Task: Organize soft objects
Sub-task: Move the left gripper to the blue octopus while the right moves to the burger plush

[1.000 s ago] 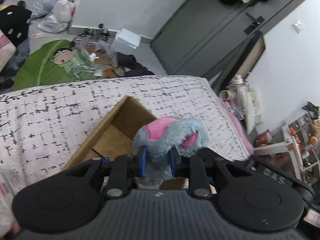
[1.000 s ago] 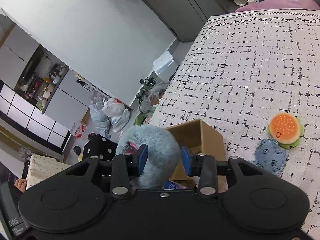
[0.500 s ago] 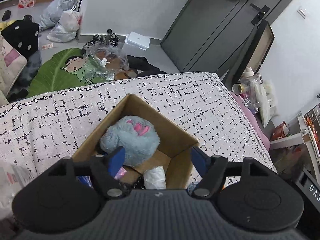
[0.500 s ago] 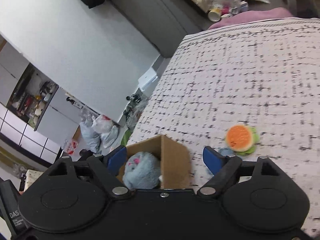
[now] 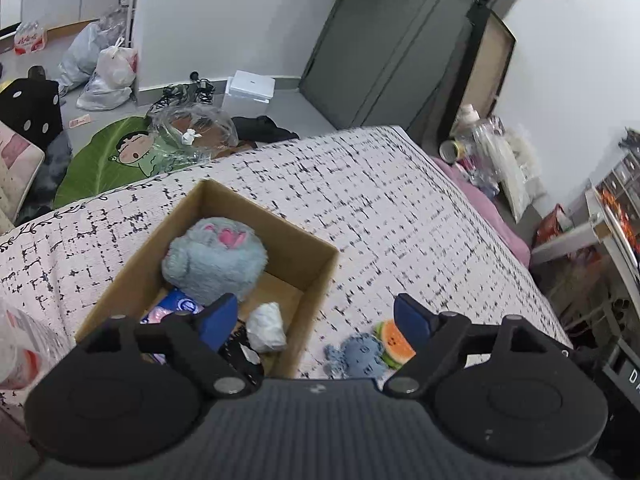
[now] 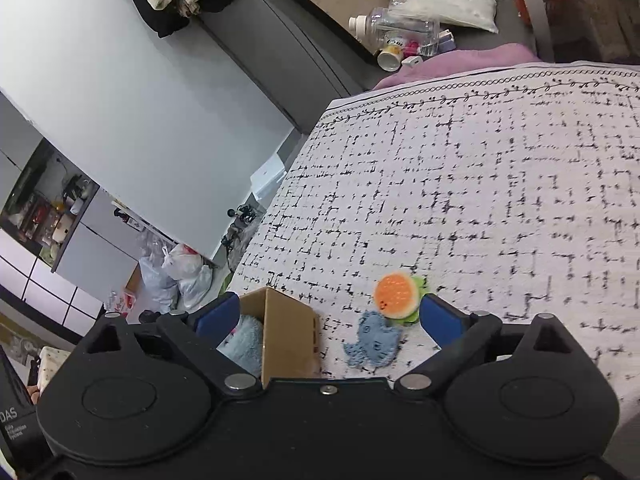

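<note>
The plush (image 5: 214, 258) is seen in the box (image 5: 316, 276), beyond both claws (image 5: 316, 316) (image 6: 328, 316), whose jaws are opening, nothing gripped

A fluffy grey-blue plush toy (image 5: 214, 258) with pink patches lies in the open cardboard box (image 5: 316, 280) on the bed; a blue octopus toy (image 5: 358, 356) and burger toy (image 5: 394, 342) lie touching beside the box.

The left gripper (image 5: 314, 316) hides the cardboard box's (image 5: 316, 280) near end; a pink-and-white packet (image 5: 20, 356) is cut off at the left edge.
</note>
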